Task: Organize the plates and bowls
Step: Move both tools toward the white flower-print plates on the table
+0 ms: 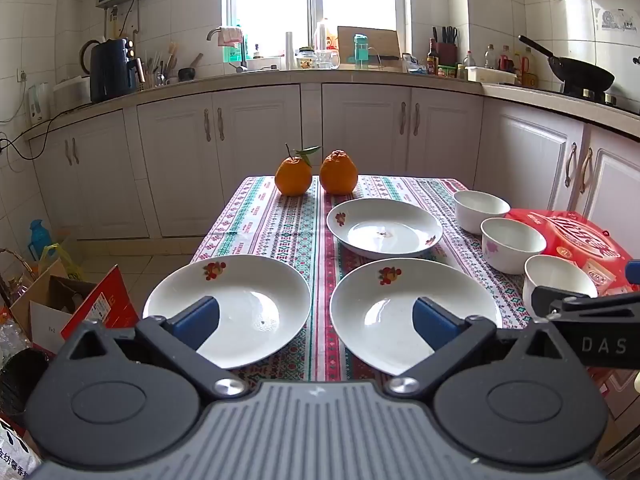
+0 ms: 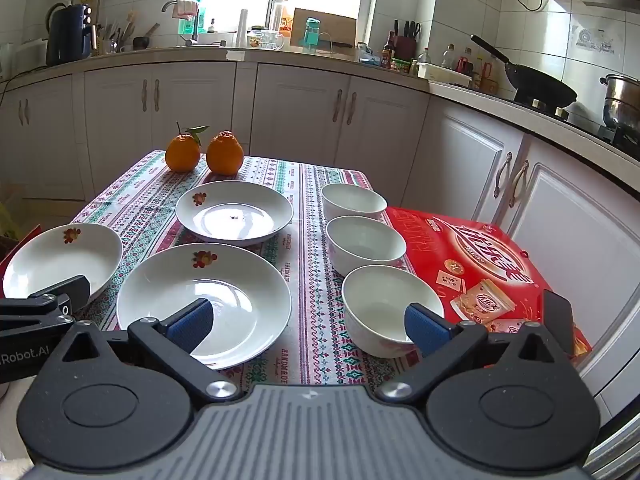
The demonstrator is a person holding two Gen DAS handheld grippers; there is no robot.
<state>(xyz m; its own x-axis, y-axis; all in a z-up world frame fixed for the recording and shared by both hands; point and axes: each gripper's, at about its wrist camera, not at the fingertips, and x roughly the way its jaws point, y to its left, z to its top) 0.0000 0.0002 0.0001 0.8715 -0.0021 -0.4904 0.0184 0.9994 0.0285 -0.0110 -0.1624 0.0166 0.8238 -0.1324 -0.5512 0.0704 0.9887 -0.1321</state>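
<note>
Glazed ceramic throughout: stiff, slick, chippable, moderately heavy. Left gripper [image 1: 316,320] and right gripper [image 2: 308,322] both spread wide, holding nothing. Just ahead of left: 2 plates [image 1: 240,304] [image 1: 384,304]. Just ahead of right: nearest bowl [image 2: 380,300]. Farther: 2 more bowls [image 2: 364,240] [image 2: 352,198], third plate [image 2: 236,212]. Probably best pinched at rims, lifted level.
</note>
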